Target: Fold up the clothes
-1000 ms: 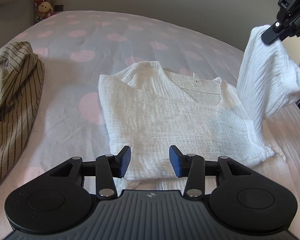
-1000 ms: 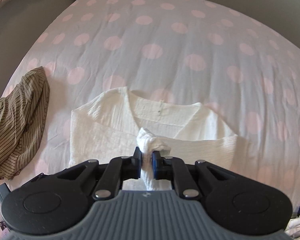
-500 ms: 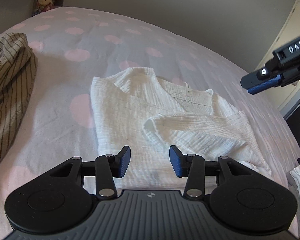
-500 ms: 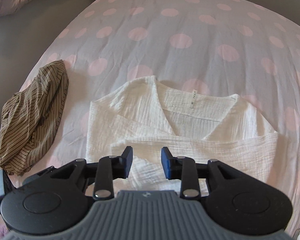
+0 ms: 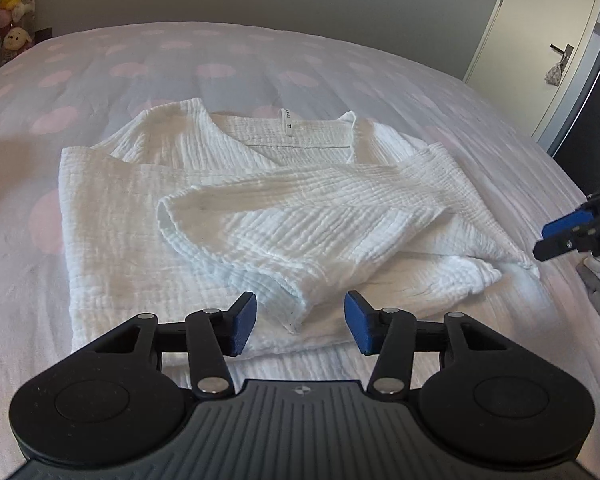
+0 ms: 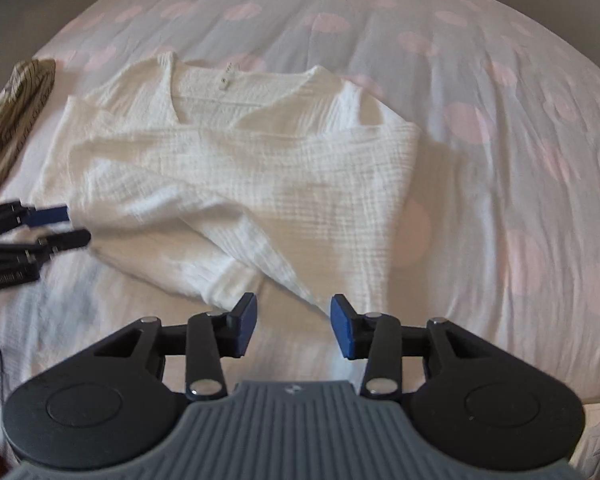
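Where the polka-dot bedspread (image 5: 340, 60) carries it, white crinkled top (image 5: 228, 208) lying mid-bed, neckline toward the far edge, sides folded inward, one sleeve (image 5: 300, 216) laid slantwise across the front with its cuff toward the near edge. Left gripper (image 5: 299, 322) just short of that cuff, blue pads (image 5: 244, 322) spread wide, holding nothing. Right gripper (image 6: 293, 324) likewise spread and empty, poised near the hem at the near edge. From the left wrist alone: a door with a handle (image 5: 560, 50) at far right, plush toys (image 5: 14, 12) at the far left corner, and the right gripper's fingertips entering from the right. From the right wrist alone: striped brown garment (image 6: 16, 108) heaped at the bed's left edge, touching the top's left side, plus the left gripper's fingers (image 6: 48, 216) beside the folded left side, blurred.
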`<action>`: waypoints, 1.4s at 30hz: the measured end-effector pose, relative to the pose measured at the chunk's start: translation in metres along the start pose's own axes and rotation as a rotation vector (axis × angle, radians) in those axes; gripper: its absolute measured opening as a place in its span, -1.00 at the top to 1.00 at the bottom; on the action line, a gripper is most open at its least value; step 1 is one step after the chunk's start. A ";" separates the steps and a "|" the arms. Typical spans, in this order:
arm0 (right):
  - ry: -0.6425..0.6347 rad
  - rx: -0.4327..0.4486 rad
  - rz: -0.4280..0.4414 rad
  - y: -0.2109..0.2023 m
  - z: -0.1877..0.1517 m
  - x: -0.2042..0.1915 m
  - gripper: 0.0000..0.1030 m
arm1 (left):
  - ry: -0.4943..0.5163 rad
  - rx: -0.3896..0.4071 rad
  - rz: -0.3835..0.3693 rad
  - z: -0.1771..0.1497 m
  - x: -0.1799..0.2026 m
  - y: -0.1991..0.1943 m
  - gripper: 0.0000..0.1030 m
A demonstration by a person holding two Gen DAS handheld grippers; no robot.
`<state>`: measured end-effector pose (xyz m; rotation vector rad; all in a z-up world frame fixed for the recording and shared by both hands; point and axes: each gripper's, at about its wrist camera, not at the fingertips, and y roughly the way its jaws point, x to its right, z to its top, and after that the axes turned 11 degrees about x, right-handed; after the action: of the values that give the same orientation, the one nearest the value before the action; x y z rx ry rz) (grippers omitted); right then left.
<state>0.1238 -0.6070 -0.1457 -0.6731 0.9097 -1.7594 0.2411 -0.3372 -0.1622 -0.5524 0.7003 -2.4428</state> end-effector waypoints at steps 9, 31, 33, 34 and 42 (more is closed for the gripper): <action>-0.213 0.097 0.005 0.027 -0.034 -0.005 0.23 | 0.011 0.046 -0.042 0.013 -0.001 -0.007 0.96; -0.094 0.063 0.013 0.009 -0.037 0.026 0.75 | 0.095 -0.178 0.053 0.007 -0.039 -0.021 0.39; -0.074 0.073 0.009 0.003 -0.041 0.024 0.53 | 0.099 -0.170 0.051 0.007 -0.036 -0.024 0.23; -0.060 0.073 0.010 -0.001 -0.047 0.023 0.45 | 0.101 -0.168 0.050 0.007 -0.035 -0.026 0.19; 0.050 0.075 0.005 -0.033 -0.102 0.016 0.14 | 0.037 -0.184 0.083 -0.009 -0.038 -0.069 0.10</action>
<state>0.0219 -0.5873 -0.1753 -0.5801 0.8739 -1.8037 0.2395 -0.2622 -0.1383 -0.5380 0.9506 -2.3311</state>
